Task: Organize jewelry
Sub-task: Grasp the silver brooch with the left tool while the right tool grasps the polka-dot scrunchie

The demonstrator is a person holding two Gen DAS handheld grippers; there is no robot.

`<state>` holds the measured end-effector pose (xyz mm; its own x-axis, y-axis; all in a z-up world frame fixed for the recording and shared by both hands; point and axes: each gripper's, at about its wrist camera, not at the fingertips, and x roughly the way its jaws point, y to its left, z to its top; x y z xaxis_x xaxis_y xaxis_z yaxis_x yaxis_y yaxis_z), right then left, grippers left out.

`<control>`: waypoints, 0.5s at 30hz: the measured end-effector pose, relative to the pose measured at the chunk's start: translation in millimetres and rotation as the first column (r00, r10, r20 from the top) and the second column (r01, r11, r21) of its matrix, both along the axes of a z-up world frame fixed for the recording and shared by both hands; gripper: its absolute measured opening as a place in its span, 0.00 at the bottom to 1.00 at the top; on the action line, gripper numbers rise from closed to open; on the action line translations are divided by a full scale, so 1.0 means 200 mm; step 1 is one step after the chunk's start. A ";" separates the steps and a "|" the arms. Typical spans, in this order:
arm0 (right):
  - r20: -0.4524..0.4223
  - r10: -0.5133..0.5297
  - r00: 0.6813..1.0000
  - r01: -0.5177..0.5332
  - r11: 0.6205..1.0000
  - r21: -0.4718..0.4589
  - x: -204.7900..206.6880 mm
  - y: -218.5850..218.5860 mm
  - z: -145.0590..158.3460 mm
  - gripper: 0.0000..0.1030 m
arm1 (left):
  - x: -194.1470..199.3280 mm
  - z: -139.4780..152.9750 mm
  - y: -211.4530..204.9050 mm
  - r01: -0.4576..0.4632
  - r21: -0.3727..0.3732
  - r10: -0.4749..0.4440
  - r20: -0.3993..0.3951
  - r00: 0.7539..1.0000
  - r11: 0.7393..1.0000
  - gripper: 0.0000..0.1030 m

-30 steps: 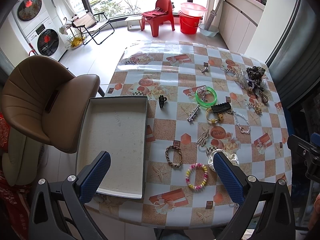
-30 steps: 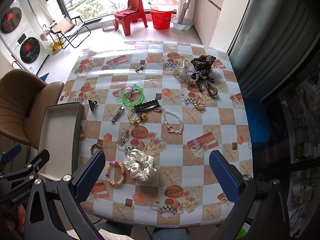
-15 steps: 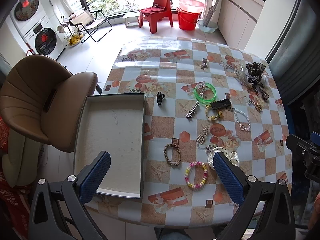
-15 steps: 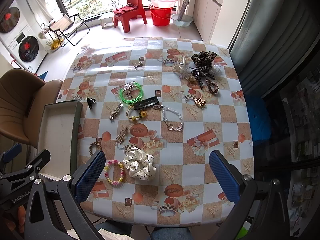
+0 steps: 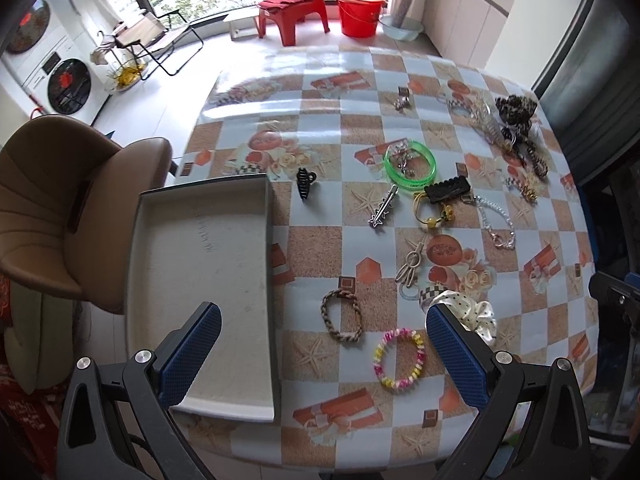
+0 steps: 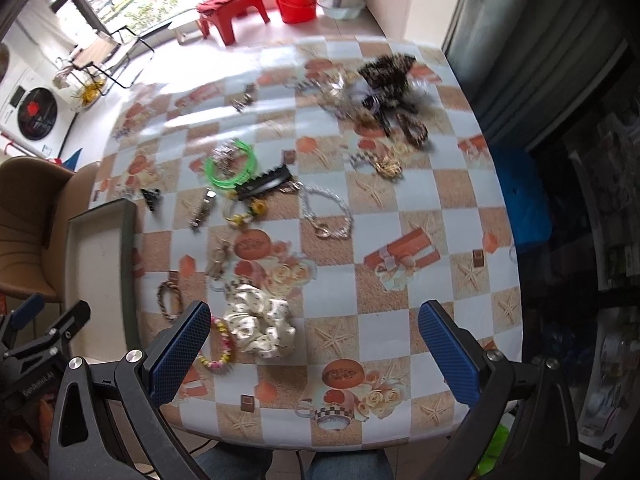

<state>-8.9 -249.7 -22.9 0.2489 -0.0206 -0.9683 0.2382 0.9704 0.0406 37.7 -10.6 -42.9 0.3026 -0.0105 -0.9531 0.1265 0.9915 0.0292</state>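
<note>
An empty grey tray (image 5: 200, 264) lies at the table's left edge; it also shows in the right wrist view (image 6: 96, 264). Jewelry is scattered to its right: a brown braided bracelet (image 5: 342, 316), a pink-yellow bead bracelet (image 5: 400, 360), a white dotted scrunchie (image 6: 260, 320), a green bangle (image 5: 410, 166), a black claw clip (image 5: 306, 184), a pearl bracelet (image 6: 328, 216). My left gripper (image 5: 324, 356) is open above the tray's near right corner and the braided bracelet. My right gripper (image 6: 314, 356) is open above the table's near edge, just right of the scrunchie. Both are empty.
A heap of dark scrunchies and chains (image 6: 384, 84) lies at the far right of the table. A brown chair (image 5: 60, 208) stands left of the tray. A red chair (image 5: 296, 4) and red bucket (image 5: 362, 12) stand on the floor beyond.
Both grippers have moved forward and lower toward the table. The right wrist view is now motion-blurred. Nothing on the table has moved.
</note>
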 end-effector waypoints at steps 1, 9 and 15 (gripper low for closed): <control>-0.011 -0.003 1.000 0.003 1.000 0.002 0.00 -0.01 -0.03 1.00 | 0.03 -0.04 -0.02 0.010 0.002 -0.010 -0.006 1.000 1.000 1.00; -0.094 0.020 0.995 -0.015 0.998 0.053 0.09 -0.03 -0.30 1.00 | 0.26 -0.31 -0.11 0.067 0.024 -0.067 -0.038 0.997 0.997 1.00; -0.169 0.064 0.984 -0.045 0.993 0.112 0.09 0.08 -0.54 1.00 | 0.43 -0.51 -0.17 0.101 0.024 -0.099 -0.050 0.994 0.995 0.98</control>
<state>8.1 -232.8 -131.4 0.0768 0.0951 -0.9925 0.1976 0.9742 0.1086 123.1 -43.8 -145.6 0.2543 -0.0127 -0.9671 0.2268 0.9728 0.0468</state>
